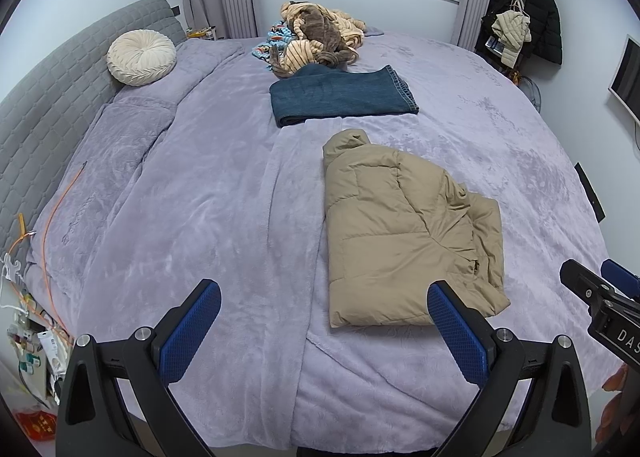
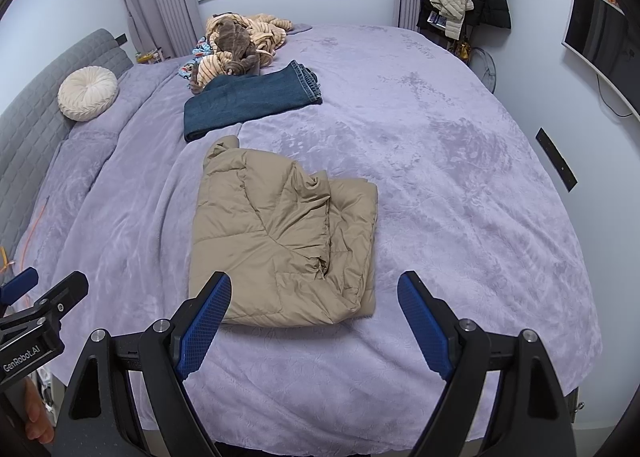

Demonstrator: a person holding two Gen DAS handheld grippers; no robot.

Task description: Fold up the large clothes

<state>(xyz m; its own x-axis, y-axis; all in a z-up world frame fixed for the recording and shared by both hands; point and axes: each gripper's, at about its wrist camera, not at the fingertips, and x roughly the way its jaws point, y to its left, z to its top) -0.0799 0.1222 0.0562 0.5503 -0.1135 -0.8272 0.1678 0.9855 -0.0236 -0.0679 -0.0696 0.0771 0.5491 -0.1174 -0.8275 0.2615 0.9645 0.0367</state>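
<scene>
While both hand-held grippers (image 1: 324, 311) (image 2: 314, 303) gape empty, folded tan jacket (image 2: 280, 241) lies just ahead; untouched

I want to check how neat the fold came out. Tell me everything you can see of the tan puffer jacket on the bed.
The tan puffer jacket is a quilted, softly shiny padded garment, folded into a rough rectangle. Its hood or collar end points toward the folded jeans, with a gap between them. One side lies smooth; the other bunches in loose, creased layers with an uneven edge. It rests flat on the lavender plush blanket, near the bed's front edge. Nothing else touches it: both grippers hover open before it.
</scene>
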